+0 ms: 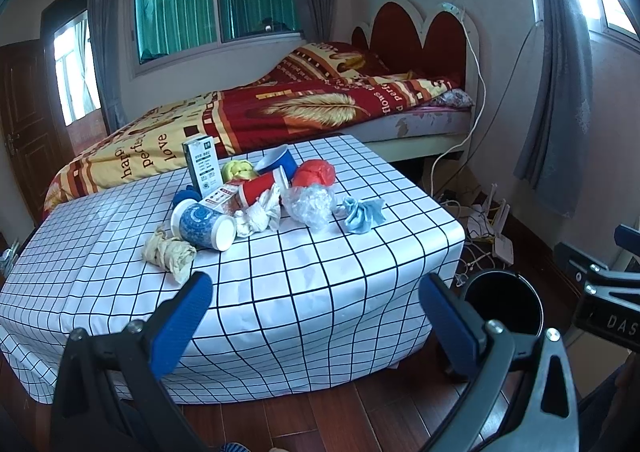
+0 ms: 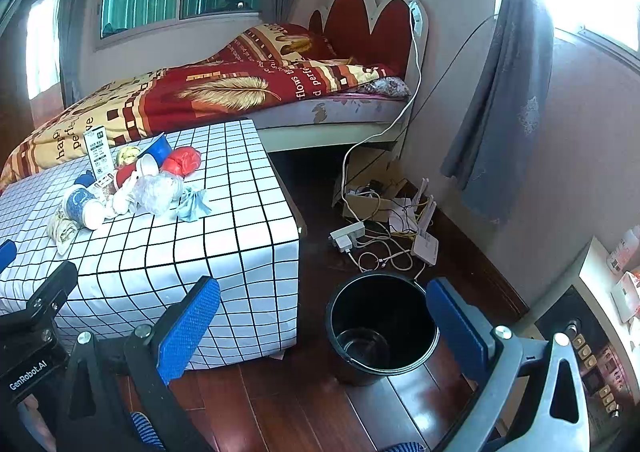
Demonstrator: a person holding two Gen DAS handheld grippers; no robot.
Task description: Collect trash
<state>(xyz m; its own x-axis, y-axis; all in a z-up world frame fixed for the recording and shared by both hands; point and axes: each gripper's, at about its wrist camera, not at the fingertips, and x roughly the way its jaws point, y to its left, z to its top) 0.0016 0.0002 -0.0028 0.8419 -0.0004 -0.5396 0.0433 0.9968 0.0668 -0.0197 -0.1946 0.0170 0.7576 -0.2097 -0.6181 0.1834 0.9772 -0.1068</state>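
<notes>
Left wrist view shows the left gripper point(image 1: 316, 312) with fingers wide apart before the trash pile point(image 1: 256, 199); the right gripper point(image 2: 324, 316), also apart, hangs above the black bucket point(image 2: 382, 328).

Glossy black plastic bucket point(image 2: 382, 328), matt checked cloth tablecloth point(image 1: 280, 292), polished wood floor point(image 2: 300, 404), crumpled paper point(image 1: 170, 252).

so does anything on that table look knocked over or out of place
Yes. The blue patterned cup and the red cup lie on their sides in the pile of crumpled trash on the checked table. The carton alone stands upright. The black bin on the floor holds none of this trash.
</notes>
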